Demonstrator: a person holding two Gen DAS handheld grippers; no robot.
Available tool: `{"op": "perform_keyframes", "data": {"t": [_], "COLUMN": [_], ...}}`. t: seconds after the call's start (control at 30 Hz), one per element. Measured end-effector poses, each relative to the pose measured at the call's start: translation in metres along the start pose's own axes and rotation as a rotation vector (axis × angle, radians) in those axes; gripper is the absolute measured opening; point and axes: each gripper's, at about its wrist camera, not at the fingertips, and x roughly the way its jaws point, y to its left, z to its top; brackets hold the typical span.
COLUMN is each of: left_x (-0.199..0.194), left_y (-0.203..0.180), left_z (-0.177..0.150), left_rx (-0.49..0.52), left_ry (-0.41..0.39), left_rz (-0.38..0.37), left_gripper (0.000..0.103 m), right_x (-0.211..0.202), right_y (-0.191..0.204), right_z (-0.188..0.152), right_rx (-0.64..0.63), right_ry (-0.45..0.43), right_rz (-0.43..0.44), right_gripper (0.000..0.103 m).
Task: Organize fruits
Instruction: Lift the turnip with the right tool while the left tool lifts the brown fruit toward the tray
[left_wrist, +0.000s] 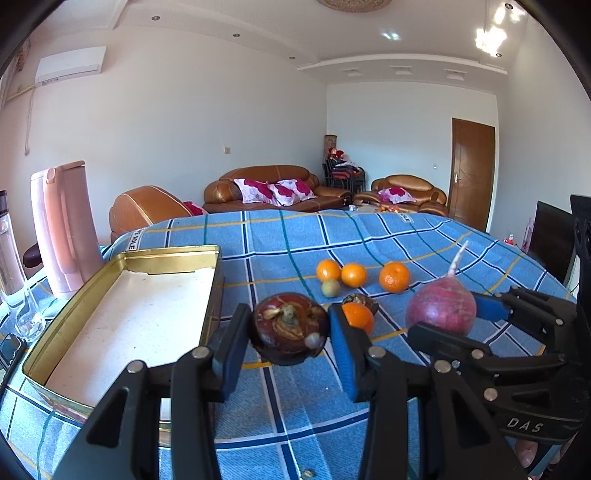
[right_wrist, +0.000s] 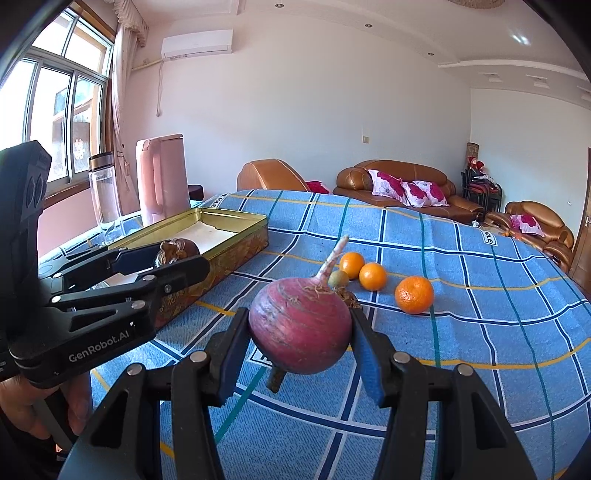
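Two grippers are each loaded. The left gripper is clamped on a dark mangosteen, lifted clear of the blue checked cloth, with the open gold tin at its ten o'clock, its white floor bare. The right gripper pinches a red radish between its blue pads, root tip pointing to one o'clock, held above the cloth. Beyond the radish, at twelve to two o'clock, lie three oranges and a small greenish fruit; in the left view another orange shows behind the right-hand finger. A pink kettle stands behind the tin
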Motion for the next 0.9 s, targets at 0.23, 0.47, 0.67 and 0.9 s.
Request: {"op": "perform_keyframes", "data": {"t": [0.23,0.47,0.67,0.9], "left_x": [-0.004,-0.007,-0.010,-0.015], "left_y": [-0.002,-0.004,-0.005,-0.007], "left_z": [0.001,0.001,0.002,0.001], "left_rx": [0.010,0.015,0.020,0.025], "left_ry": [-0.016,-0.032,-0.048,-0.069], "left_rz": [0.005,0.011,0.015,0.021], "left_gripper": [0.044,0.044,0.044,0.044], "right_x": [-0.003,-0.006,-0.008,-0.010], "right_y": [0.001,0.002,0.002,0.003], "right_z": [0.000,-0.001,-0.001,-0.001], "right_rx": [-0.003,-0.006,-0.007,-0.010], "right_ry": [-0.013,-0.030,-0.040,-0.054], "right_rz": [-0.001,-0.003,-0.004,-0.008], "right_gripper": [0.055,0.055,0.055,0.055]}}
